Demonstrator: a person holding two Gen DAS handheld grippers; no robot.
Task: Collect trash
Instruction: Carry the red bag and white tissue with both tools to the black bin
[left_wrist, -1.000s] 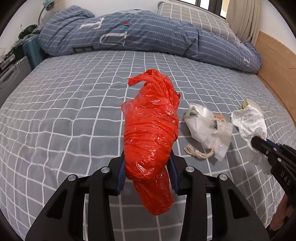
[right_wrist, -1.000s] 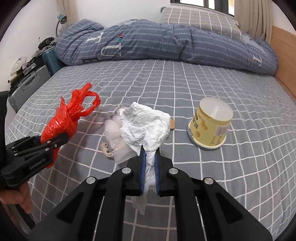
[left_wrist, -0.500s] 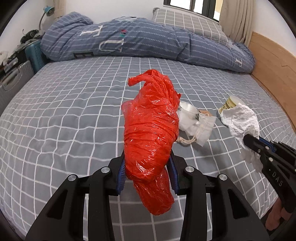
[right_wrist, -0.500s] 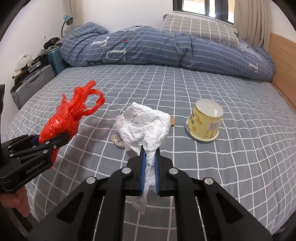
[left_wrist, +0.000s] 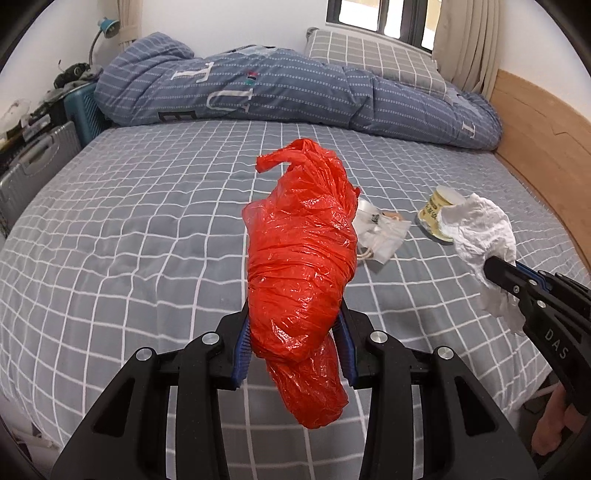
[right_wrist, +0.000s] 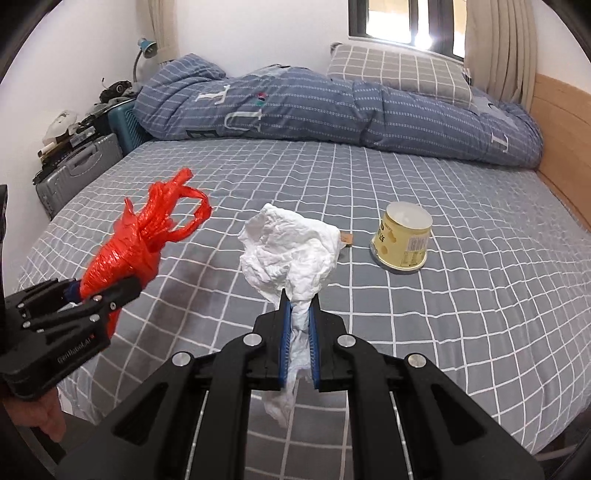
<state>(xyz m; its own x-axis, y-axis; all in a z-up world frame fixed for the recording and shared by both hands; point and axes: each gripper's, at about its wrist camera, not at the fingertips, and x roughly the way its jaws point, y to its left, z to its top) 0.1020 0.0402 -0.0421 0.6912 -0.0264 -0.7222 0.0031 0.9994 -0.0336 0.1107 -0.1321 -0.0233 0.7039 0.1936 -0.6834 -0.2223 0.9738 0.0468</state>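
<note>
Left gripper (left_wrist: 293, 332) is clamped on the red bag (left_wrist: 301, 266), fingers (left_wrist: 242, 347) pressing into its lower half. The bag is twisted into a long bundle, handles up, tail hanging below the jaws. It's held off the bed (left_wrist: 129, 229), above the near part of the sheet. From the right wrist view the same bag (right_wrist: 129, 247) sits at left in that gripper (right_wrist: 99, 295), loop handles flaring out on top.

Right gripper (right_wrist: 299, 328) is closed tight on the tissue (right_wrist: 291, 251). The fingers (right_wrist: 284, 332) pinch its narrow stem, the crumpled bulk sits above them and a strip dangles below. Also off the bed. In the left wrist view, the tissue (left_wrist: 480, 236) and that gripper (left_wrist: 498, 273) are at right, well apart from the bag.

On the bed:
- Yellow cup (right_wrist: 402, 240), upside down, right of centre.
- Clear wrapper (left_wrist: 380, 236) with a string, lying flat, partly hidden behind the bag in the left wrist view.
- Small tan scrap (right_wrist: 346, 239) between wrapper area and cup; can't tell what it is.

Duvet (right_wrist: 314, 107) is bunched along the far side and a pillow (right_wrist: 399, 70) is behind it. Suitcase (right_wrist: 77, 166) stands off the left edge.
</note>
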